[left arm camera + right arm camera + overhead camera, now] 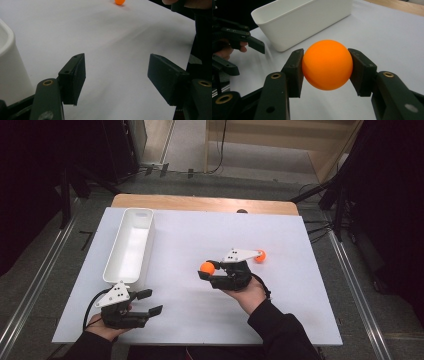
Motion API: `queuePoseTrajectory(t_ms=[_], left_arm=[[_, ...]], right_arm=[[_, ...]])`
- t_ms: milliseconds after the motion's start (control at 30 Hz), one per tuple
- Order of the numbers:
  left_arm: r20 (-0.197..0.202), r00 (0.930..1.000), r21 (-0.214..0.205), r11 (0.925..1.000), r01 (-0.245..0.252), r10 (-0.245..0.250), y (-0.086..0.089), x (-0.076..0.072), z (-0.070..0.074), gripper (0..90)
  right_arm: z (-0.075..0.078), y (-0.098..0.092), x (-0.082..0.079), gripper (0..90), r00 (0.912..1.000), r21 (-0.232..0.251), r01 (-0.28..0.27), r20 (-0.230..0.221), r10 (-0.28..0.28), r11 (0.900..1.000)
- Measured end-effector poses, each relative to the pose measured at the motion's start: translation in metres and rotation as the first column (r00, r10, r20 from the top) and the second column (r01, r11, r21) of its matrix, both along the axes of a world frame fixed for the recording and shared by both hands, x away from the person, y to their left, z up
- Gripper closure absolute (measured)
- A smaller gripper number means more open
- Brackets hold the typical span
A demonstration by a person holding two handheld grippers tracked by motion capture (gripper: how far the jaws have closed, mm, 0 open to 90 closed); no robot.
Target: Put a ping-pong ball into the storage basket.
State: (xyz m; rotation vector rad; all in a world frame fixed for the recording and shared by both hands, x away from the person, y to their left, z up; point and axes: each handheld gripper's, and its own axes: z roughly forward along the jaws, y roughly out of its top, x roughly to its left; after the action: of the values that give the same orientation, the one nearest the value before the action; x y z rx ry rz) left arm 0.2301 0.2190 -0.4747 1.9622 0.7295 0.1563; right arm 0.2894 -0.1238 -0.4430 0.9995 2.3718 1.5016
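An orange ball (327,64) is clamped between the two black jaws of my right gripper (206,271), which is shut on it above the middle of the white sheet; the same ball (207,267) shows at the gripper's tip in the high view. A second orange ball (260,255) lies on the sheet just right of that gripper, and appears far off as the second ball (119,2) in the left gripper view. My left gripper (148,302) rests at the front left, jaws wide apart with nothing between them, beside the white bin (129,245).
The long white bin (299,17) stands at the left of the white sheet (200,320), its near end close to the left gripper. A wooden table edge (200,202) runs along the back. Dark stands and cables flank the table.
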Motion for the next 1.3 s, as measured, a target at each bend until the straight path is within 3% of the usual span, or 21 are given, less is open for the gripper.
queuePoseTrajectory(t_ms=[1300], left_arm=[[-0.006,0.9999,-0.014,0.9999,-0.010,0.010,0.003,0.001,-0.001,31.3]], right_arm=[[0.014,0.048,0.027,48.3,0.9979,0.006,-0.063,0.015,0.063,0.9980]])
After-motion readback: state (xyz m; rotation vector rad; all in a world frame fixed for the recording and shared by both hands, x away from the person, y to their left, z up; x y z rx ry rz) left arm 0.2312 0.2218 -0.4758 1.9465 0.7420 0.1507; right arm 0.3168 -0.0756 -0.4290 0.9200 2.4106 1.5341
